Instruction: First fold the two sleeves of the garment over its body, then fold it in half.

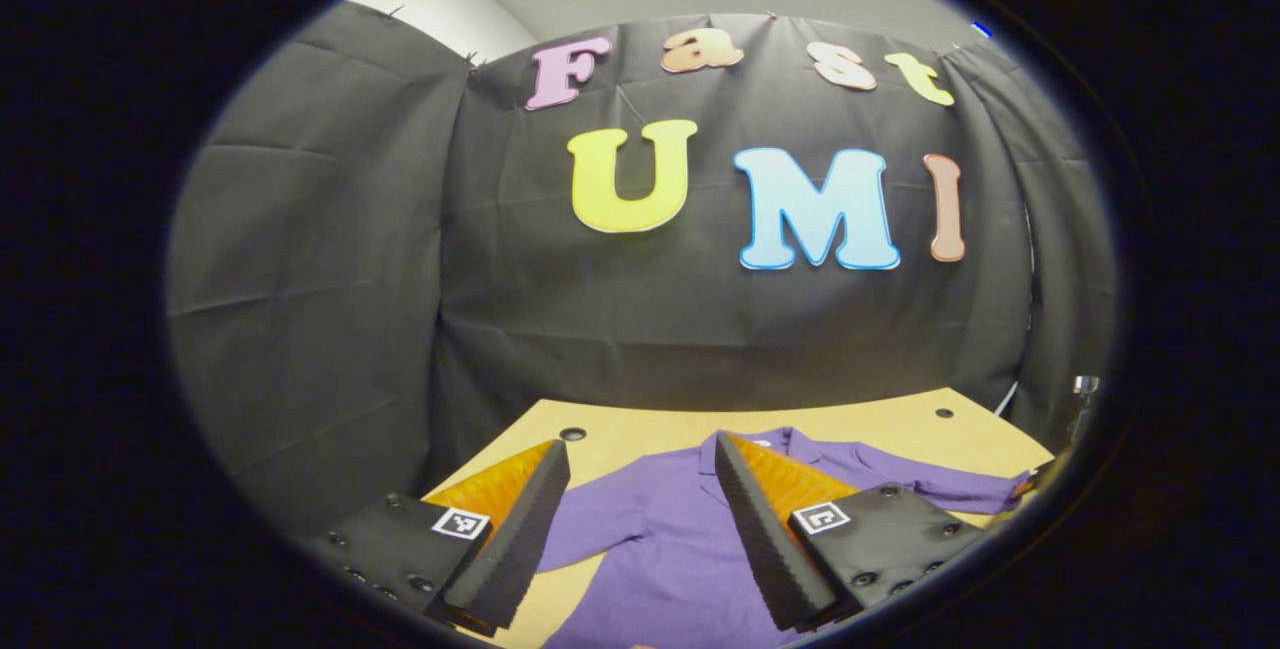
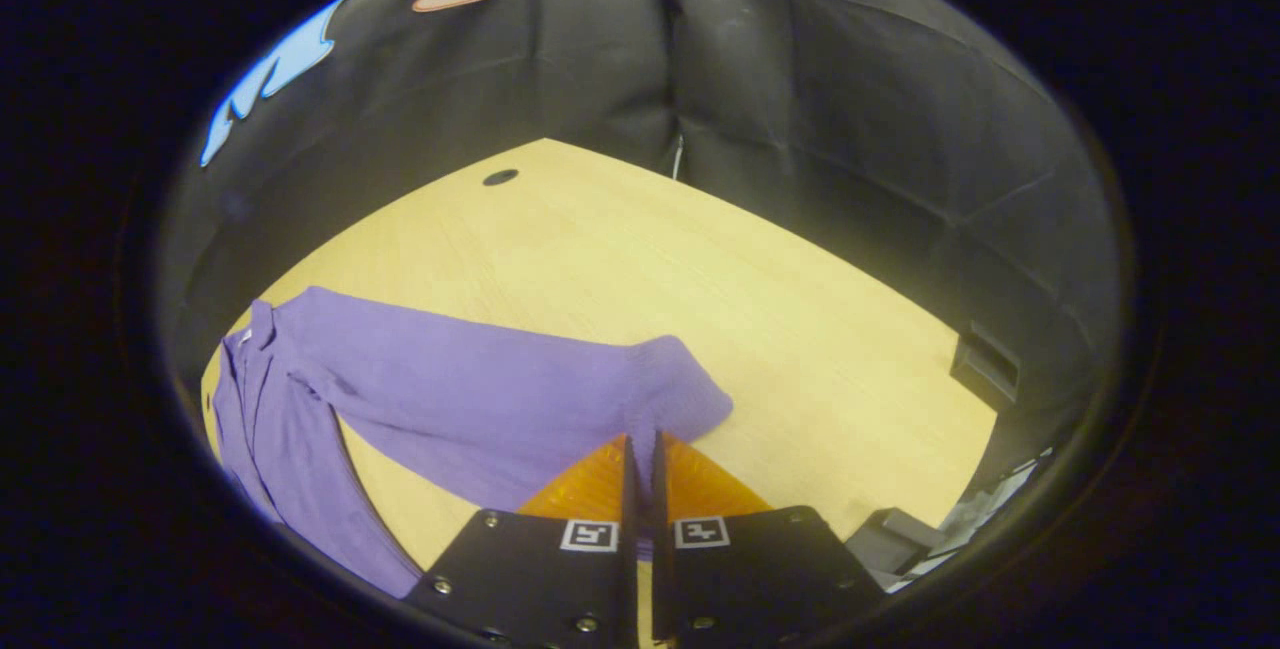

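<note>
Step 1 of 2, sleeve fold: right gripper [image 2: 640, 449] pinching purple garment's [image 1: 660, 549] sleeve [image 2: 560, 399] edge; left gripper [image 1: 640, 529] spread, empty; next likely carries sleeve over body.

Garment [image 1: 660, 549] hem beyond view's edge

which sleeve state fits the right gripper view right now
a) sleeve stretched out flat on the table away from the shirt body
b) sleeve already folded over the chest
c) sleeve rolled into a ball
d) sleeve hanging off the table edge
a: the purple sleeve lies spread out across the wooden table, reaching away from the shirt body, with the right gripper nearly closed at its cuff end.
</note>
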